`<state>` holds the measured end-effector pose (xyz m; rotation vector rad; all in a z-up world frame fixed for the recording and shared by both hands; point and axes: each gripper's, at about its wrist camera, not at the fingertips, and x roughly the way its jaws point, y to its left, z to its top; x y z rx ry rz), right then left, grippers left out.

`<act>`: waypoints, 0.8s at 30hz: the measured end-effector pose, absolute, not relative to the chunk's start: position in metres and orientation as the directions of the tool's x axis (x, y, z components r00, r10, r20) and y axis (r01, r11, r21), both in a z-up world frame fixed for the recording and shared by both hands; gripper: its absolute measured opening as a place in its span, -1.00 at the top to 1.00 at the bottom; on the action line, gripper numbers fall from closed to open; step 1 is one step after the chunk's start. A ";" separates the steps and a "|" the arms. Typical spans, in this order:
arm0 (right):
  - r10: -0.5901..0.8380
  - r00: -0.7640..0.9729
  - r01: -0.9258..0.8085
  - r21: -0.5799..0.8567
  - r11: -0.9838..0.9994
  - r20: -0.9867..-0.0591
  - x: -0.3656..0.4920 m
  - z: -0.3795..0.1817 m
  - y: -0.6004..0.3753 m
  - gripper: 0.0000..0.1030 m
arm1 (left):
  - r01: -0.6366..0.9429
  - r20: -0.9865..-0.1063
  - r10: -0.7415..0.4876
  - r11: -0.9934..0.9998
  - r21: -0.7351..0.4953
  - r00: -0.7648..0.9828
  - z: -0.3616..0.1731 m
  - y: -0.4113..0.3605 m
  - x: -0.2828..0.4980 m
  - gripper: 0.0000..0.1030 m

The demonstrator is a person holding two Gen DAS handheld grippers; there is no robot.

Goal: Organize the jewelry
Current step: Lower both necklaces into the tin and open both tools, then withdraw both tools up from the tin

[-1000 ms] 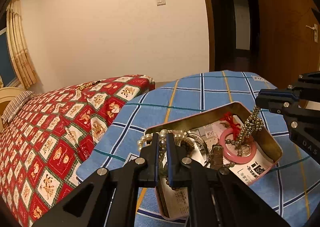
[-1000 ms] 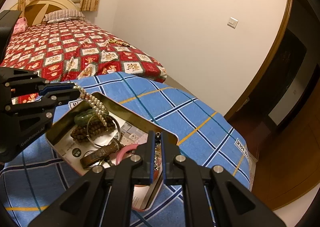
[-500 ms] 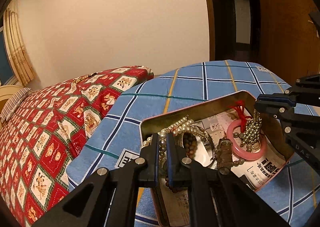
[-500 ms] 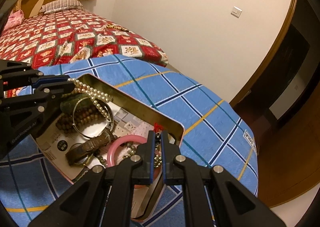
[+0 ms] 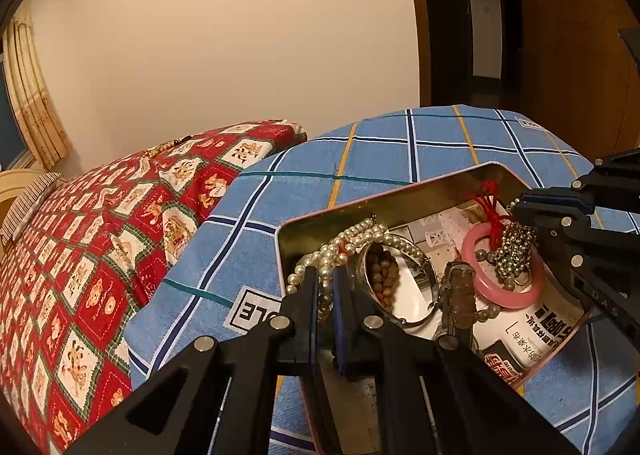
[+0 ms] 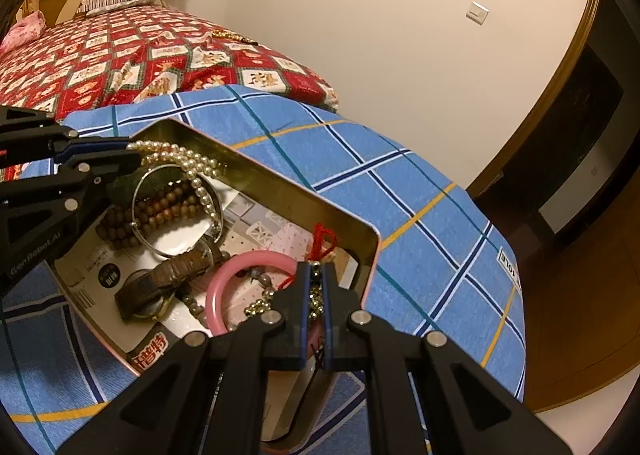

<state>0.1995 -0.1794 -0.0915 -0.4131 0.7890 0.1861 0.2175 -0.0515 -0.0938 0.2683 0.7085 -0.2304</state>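
An open metal tin [image 5: 384,207] sits on a blue checked cloth [image 5: 400,151], beside a bed with a red patterned cover [image 5: 100,247]. Whether the cloth lies over a desk or part of the bed, I cannot tell.

The left hand-held gripper [image 5: 325,287] has its jaws drawn narrow on a pearl necklace [image 5: 352,239], whose strand trails over the tin's near corner and across a silver bangle [image 5: 404,287]. Brown wooden beads [image 5: 382,275] lie inside that bangle.

The right hand-held gripper [image 6: 316,291] is pinched on a string of small gold beads [image 5: 514,251], which hangs bunched onto a pink bangle [image 5: 504,291] at the other end of the tin. A red knotted cord [image 6: 322,241] lies just beyond the fingertips, and a brown leather strap [image 6: 168,279] rests between the two bangles, on printed paper lining the tin's floor.

On the bed lies another beaded string [image 6: 232,37], well apart from the tin.
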 end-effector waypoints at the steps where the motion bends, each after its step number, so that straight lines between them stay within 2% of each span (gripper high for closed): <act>1: 0.009 0.693 -0.314 -0.291 0.904 -0.721 0.199 -0.092 -0.179 0.85 | 0.297 -0.666 -0.117 0.941 0.162 0.736 -0.094 -0.051 0.217 0.89; 16: 0.015 0.676 -0.331 -0.285 0.899 -0.737 0.199 -0.095 -0.173 0.85 | 0.294 -0.654 -0.117 0.941 0.168 0.748 -0.089 -0.053 0.210 0.85; 17: 0.020 0.673 -0.340 -0.286 0.896 -0.739 0.197 -0.094 -0.171 0.83 | 0.290 -0.652 -0.112 0.942 0.171 0.750 -0.088 -0.053 0.209 0.71; 18: 0.014 0.671 -0.345 -0.296 0.890 -0.741 0.196 -0.094 -0.169 0.56 | 0.273 -0.648 -0.093 0.944 0.184 0.756 -0.085 -0.053 0.207 0.55; 19: 0.011 0.672 -0.349 -0.304 0.886 -0.740 0.194 -0.094 -0.168 0.06 | 0.251 -0.644 -0.060 0.945 0.209 0.763 -0.084 -0.054 0.205 0.07; 20: 0.010 0.686 -0.348 -0.316 0.882 -0.728 0.189 -0.092 -0.167 -0.11 | 0.229 -0.634 -0.031 0.945 0.233 0.773 -0.081 -0.054 0.202 -0.16; 21: 0.014 0.700 -0.346 -0.322 0.881 -0.714 0.184 -0.089 -0.167 -0.16 | 0.212 -0.606 -0.019 0.945 0.249 0.795 -0.077 -0.052 0.196 -0.38; 24: 0.009 0.706 -0.331 -0.320 0.888 -0.708 0.175 -0.083 -0.171 -0.16 | 0.212 -0.583 -0.035 0.948 0.239 0.812 -0.065 -0.046 0.182 -0.42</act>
